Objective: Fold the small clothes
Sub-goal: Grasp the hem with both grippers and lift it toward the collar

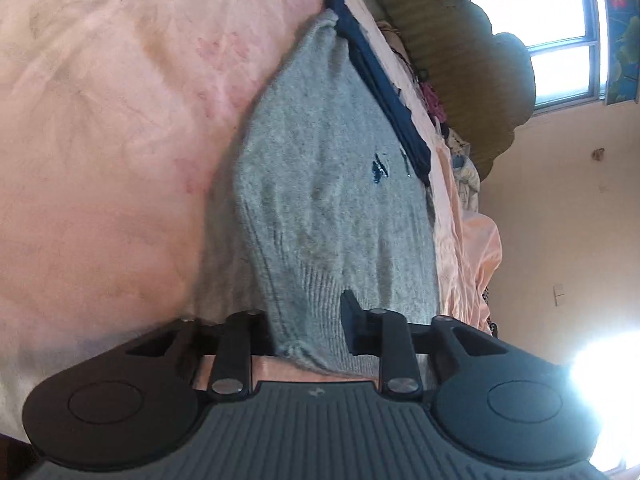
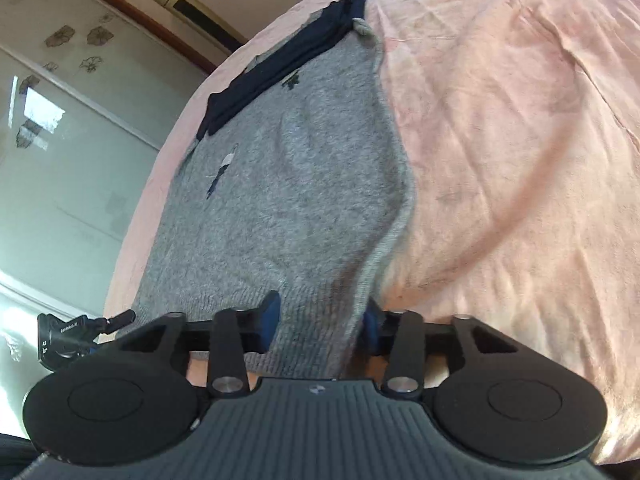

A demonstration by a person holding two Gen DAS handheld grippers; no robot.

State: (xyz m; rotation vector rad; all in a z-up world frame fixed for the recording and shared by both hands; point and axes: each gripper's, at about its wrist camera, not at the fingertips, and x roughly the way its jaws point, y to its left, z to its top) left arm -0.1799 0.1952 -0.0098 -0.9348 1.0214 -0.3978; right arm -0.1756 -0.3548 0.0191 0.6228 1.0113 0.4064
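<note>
On the pink bed (image 1: pixel 100 120), both the left tongs (image 1: pixel 308 332) and right tongs (image 2: pixel 320 324) pinch the grey sweater's (image 1: pixel 328 200) ribbed hem, a shallow bite that could slip when lifted.

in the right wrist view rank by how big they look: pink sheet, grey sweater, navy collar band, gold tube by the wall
1. pink sheet
2. grey sweater
3. navy collar band and gold tube: look alike; the tube stands farther off, so unranked

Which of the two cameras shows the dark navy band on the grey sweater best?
The right wrist view: the navy band lies broad across the sweater. The left wrist view shows it edge-on, narrower.
</note>
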